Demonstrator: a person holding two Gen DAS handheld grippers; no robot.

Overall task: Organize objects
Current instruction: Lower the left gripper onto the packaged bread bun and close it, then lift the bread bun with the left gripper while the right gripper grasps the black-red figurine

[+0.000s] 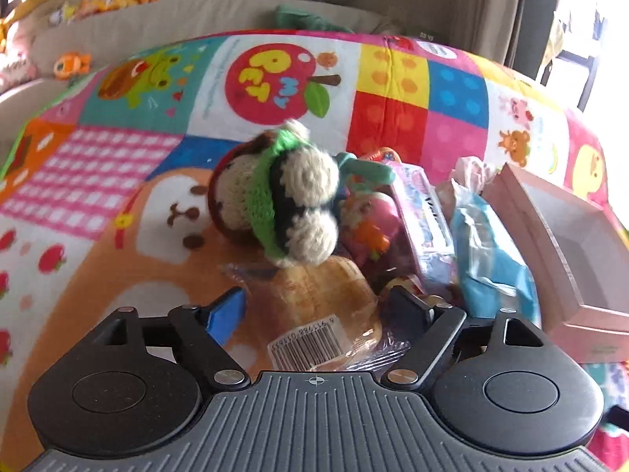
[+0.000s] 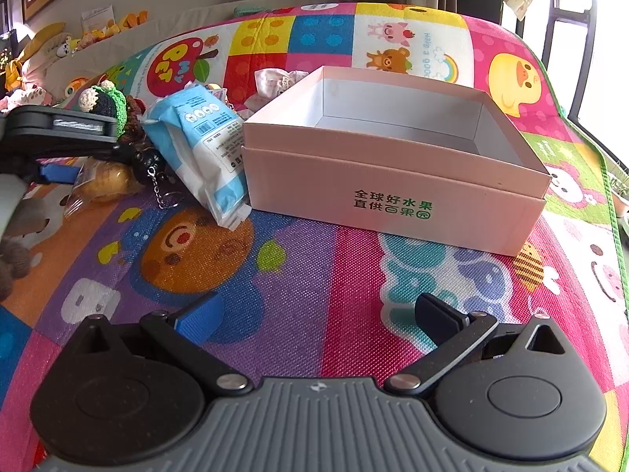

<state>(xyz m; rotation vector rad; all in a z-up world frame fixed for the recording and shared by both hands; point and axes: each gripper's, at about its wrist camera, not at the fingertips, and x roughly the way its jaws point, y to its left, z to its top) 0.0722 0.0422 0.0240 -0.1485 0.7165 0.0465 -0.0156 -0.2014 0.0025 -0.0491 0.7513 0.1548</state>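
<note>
The left gripper (image 1: 318, 306) stood wide over the wrapped bread bun (image 1: 322, 306), which lay between its fingers and apparently ungripped, so the step in hand was judged the pick-up of the bun from the clutter ahead of the tool. The next move would call for closing squarely across the packet, whose long axis ran away from the tool, barcode end nearest. The right gripper (image 2: 314, 314) was wide and empty, the empty pink box (image 2: 393, 181) just ahead.

A pink box (image 2: 393, 181) (open, white inside) is set toward the mat's (image 2: 275, 275) right edge; a crocheted toy (image 1: 275, 192), wrapped bread (image 1: 326, 306) and a blue-white packet (image 2: 204, 141) are heaped beside it.
</note>
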